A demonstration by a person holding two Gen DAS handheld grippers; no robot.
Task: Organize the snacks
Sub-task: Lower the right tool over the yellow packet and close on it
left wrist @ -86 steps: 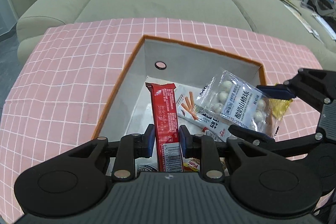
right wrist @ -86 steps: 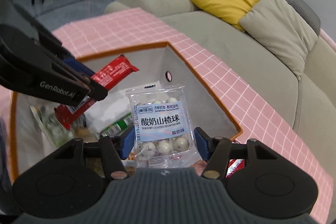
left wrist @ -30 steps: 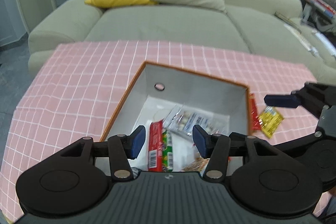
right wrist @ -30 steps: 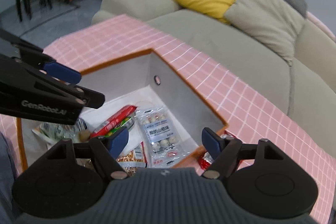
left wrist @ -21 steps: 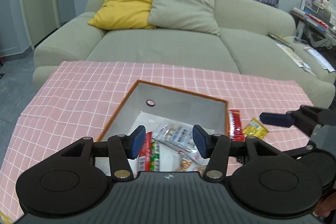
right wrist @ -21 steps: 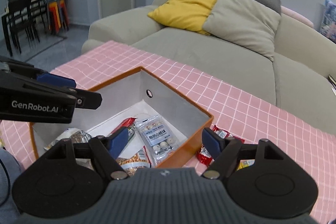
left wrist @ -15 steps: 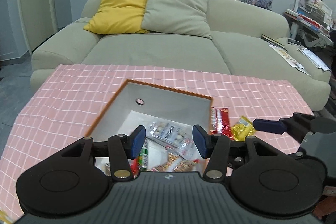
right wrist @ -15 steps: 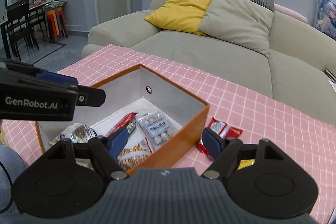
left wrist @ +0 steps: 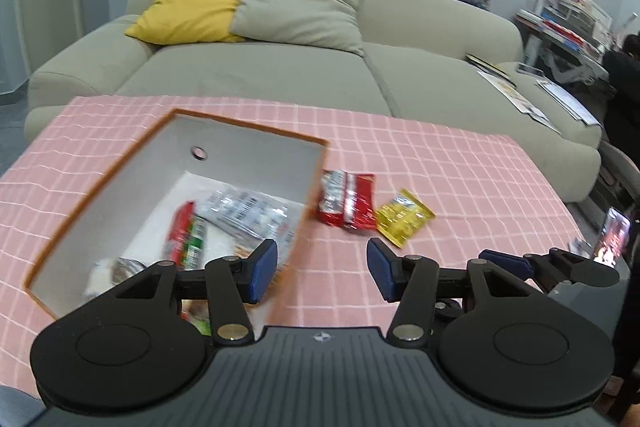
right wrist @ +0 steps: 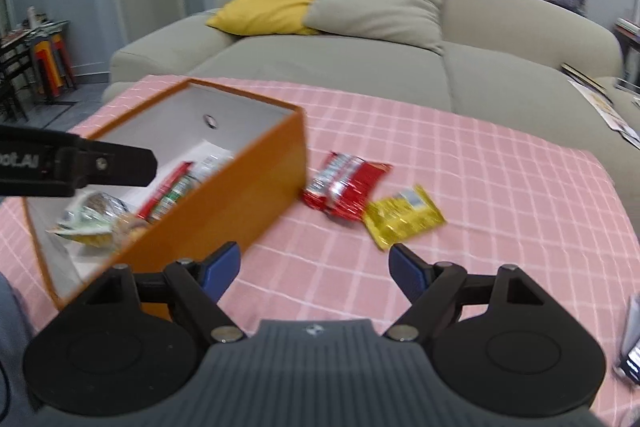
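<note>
Snacks that were being held over the orange box [right wrist: 224, 203] earlier are now lying inside it, and both grippers are being carried rightward. The left gripper [left wrist: 318, 269] is being held with fingers apart and empty; the right gripper [right wrist: 314, 267] is being opened, nothing between its fingers. A red packet [right wrist: 344, 185] and a yellow packet [right wrist: 404, 217] are lying on the pink checked desk [right wrist: 500, 187], right of the box. A sofa [left wrist: 280, 75] is standing behind.
</note>
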